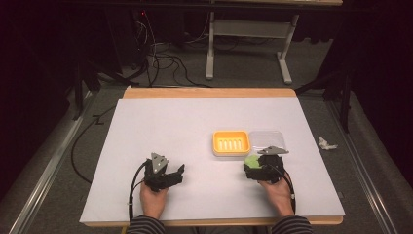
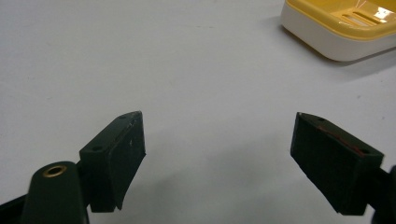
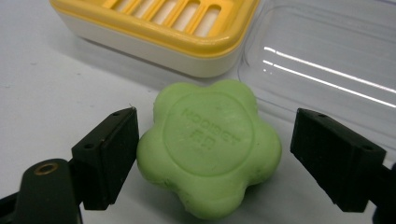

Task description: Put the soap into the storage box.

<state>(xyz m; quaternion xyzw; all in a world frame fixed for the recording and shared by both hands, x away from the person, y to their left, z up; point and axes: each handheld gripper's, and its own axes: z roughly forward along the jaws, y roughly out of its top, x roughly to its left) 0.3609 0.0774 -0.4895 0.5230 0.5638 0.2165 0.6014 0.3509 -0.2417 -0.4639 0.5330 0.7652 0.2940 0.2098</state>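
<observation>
On a white table, the right gripper (image 3: 215, 154) straddles a green flower-shaped soap (image 3: 210, 144) — jaws spread, left pad just touching — near a yellow soap dish (image 3: 159, 28); left gripper (image 2: 219, 158) spread, empty.

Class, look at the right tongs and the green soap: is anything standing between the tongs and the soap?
Nothing visible does. The green soap already lies on the table between the open jaws of the right tongs; the left jaw looks close to it or touching, the right jaw stands apart.
</observation>
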